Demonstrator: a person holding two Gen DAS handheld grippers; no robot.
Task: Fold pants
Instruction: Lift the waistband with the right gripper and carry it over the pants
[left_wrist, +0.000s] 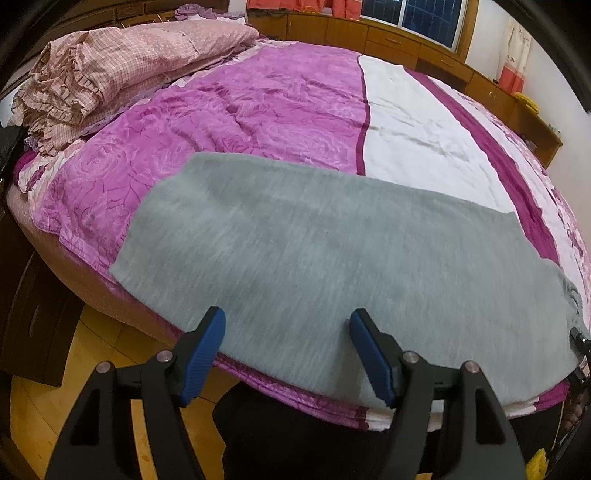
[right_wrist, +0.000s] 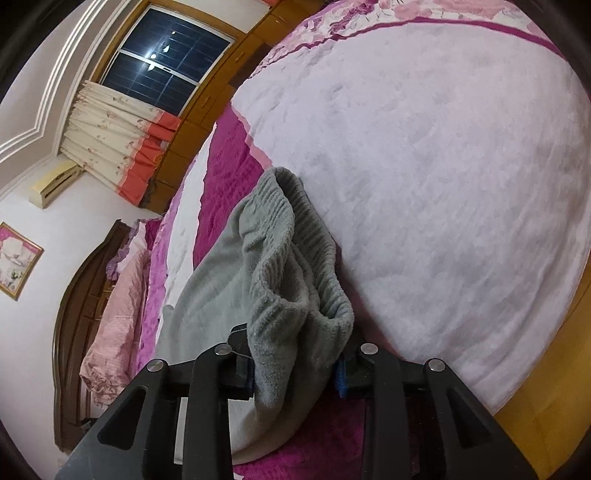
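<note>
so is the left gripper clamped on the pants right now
No, the left gripper stands wide open above the flat grey pants, its blue pads gripping nothing.

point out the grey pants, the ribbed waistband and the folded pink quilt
grey pants (left_wrist: 314, 251): left wrist view, flat middle of the fabric spread on the bed
ribbed waistband (right_wrist: 314, 254): right wrist view, ribbed band above the fingers
folded pink quilt (left_wrist: 122, 70): left wrist view, checked top layer of the pile

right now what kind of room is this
Most likely a home bedroom: a large bed with a purple floral blanket, folded pink bedding at its head, and a curtained window.
</note>
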